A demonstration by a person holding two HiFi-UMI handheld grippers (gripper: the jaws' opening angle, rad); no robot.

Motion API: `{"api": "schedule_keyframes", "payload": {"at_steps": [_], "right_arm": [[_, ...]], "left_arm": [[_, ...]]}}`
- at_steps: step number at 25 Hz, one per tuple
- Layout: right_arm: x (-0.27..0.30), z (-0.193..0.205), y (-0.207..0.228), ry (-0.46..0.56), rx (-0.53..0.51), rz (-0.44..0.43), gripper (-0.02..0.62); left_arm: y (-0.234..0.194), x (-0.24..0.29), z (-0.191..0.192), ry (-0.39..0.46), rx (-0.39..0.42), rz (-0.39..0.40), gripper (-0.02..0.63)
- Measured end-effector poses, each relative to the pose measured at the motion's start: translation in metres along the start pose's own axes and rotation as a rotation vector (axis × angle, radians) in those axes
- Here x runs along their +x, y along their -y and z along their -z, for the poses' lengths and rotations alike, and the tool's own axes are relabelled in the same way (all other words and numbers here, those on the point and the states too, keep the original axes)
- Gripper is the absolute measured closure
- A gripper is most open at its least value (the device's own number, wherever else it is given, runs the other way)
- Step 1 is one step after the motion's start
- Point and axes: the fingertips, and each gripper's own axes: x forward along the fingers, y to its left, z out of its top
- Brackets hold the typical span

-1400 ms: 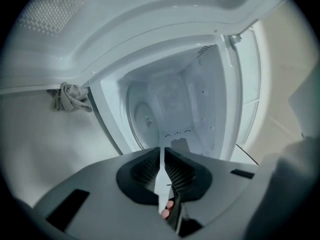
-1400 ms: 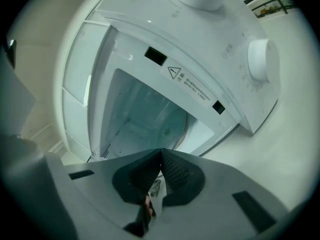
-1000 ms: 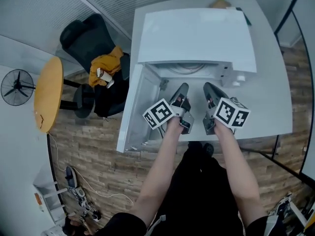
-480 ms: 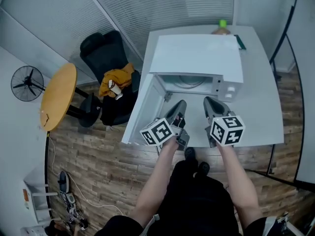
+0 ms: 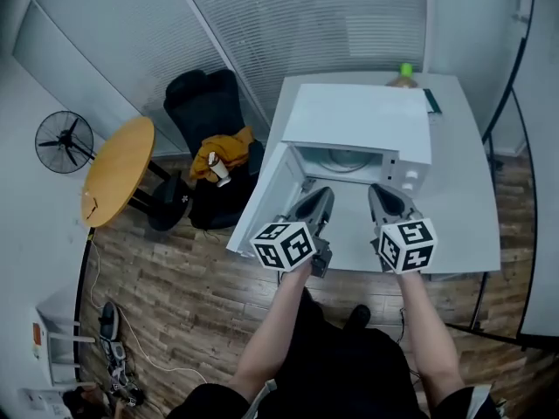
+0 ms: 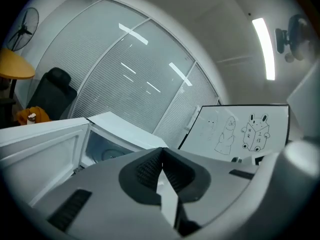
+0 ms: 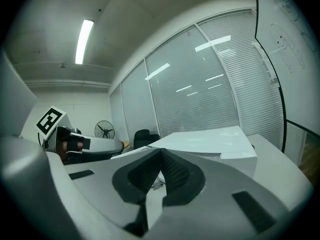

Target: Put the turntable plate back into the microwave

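I held the left gripper [image 5: 320,197] and right gripper [image 5: 381,192] pinched shut, empty, above the white table [image 5: 463,225] bearing the open microwave [image 5: 362,116], window blinds [image 5: 306,24] behind.

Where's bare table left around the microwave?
Right of the microwave, a strip of table runs bare to the right edge. The front strip is bare too, but the left gripper and right gripper hover over it. Crowded: the back edge, with a bottle and a dark flat item; the left side, taken by the open door.
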Motion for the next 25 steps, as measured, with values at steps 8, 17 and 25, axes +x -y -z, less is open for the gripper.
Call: {"api": "schedule_keyframes", "payload": {"at_steps": [8, 17, 25], "right_arm": [[-0.007, -0.006, -0.010, 0.015, -0.008, 0.013, 0.588], [-0.008, -0.006, -0.021, 0.020, -0.024, 0.026, 0.588], [-0.009, 0.002, -0.022, -0.002, -0.035, 0.033, 0.588]], "left_arm": [[0.002, -0.012, -0.012, -0.007, 0.116, -0.015, 0.607], [-0.007, -0.029, -0.011, -0.029, 0.187, -0.044, 0.607], [-0.007, -0.030, 0.001, -0.047, 0.190, -0.038, 0.606]]}}
